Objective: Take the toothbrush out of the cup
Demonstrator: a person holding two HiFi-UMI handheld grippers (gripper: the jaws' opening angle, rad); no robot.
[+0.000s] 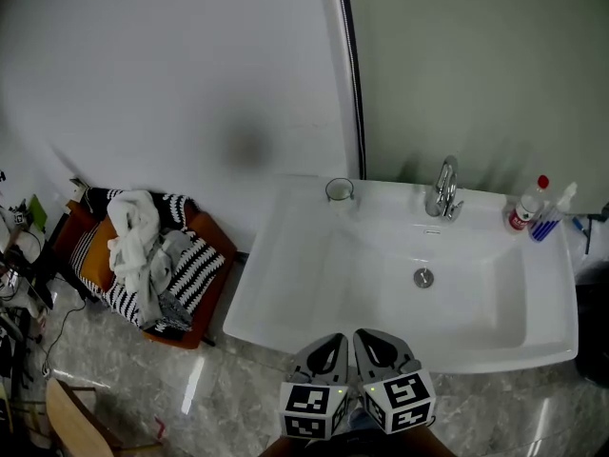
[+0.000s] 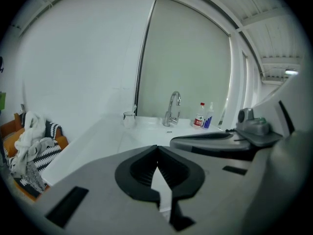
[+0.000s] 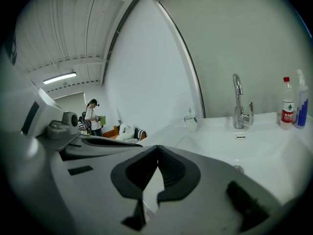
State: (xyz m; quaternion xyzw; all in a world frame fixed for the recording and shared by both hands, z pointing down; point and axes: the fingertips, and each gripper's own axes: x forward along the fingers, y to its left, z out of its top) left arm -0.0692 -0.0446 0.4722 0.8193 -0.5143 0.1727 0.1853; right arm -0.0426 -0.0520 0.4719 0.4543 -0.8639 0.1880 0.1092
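The toothbrush (image 2: pixel 134 108) stands in a clear glass cup (image 1: pixel 340 190), only its pale upper end showing above the rim; the head view does not make it out. The cup sits on the back left corner of the white sink (image 1: pixel 285 284), by the wall and well to the left of the chrome faucet (image 1: pixel 444 188). At the sink's back right corner a red-capped bottle (image 1: pixel 526 208) and a blue spray bottle (image 1: pixel 552 217) stand close together. The drain (image 1: pixel 423 277) lies in the basin in front of the faucet.

The left gripper (image 1: pixel 333 346) and the right gripper (image 1: pixel 371 344) hover side by side over the sink's near edge, well apart from the cup. Each has its jaws closed together with nothing between them.

To the sink's left, an orange seat (image 1: pixel 211 284) holds a heap of striped and white clothes (image 1: pixel 143 246).
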